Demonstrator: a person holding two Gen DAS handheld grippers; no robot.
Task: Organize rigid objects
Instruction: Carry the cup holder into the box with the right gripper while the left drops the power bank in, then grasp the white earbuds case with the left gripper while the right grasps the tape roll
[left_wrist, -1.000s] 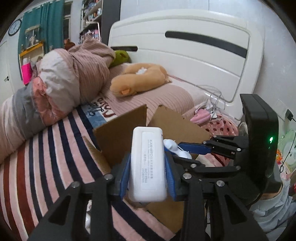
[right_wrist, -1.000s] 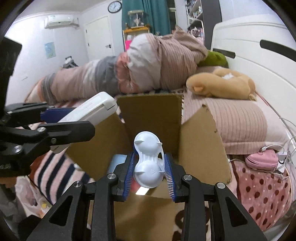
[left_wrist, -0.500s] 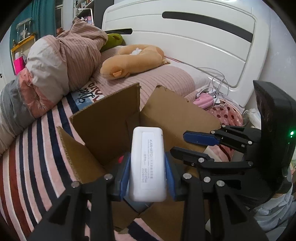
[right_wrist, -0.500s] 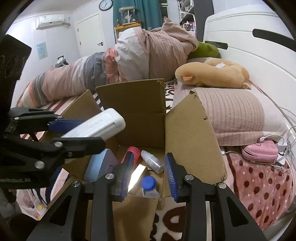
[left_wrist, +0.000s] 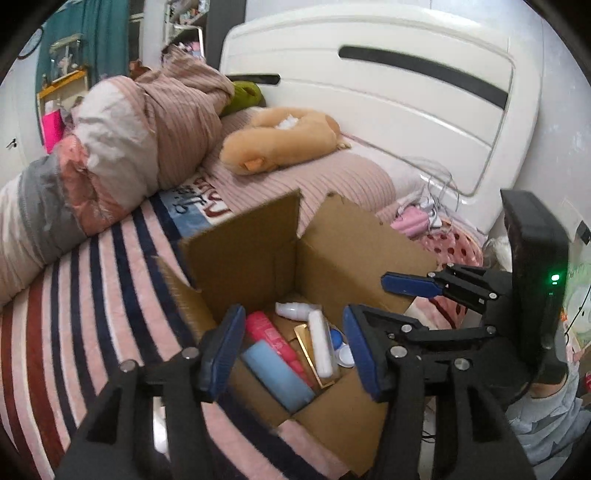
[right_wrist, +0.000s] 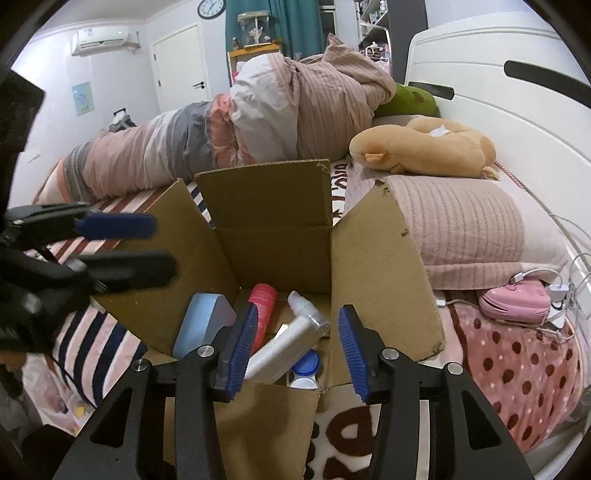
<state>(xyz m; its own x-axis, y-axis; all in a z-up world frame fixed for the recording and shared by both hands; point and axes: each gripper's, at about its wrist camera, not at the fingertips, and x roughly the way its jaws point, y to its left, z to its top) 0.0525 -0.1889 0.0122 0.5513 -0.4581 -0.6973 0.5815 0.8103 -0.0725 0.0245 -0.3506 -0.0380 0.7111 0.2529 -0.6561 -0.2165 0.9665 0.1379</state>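
Both tongs spread, nothing held: left gripper (left_wrist: 293, 347), right gripper (right_wrist: 297, 354). Box (left_wrist: 354, 243) at frame centre is filled; grippers should be lifted clear of flaps.

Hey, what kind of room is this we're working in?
Most likely a bedroom: a white headboard, a bundled striped quilt and a plush toy on the bed, with the open cardboard box standing on the bedding.
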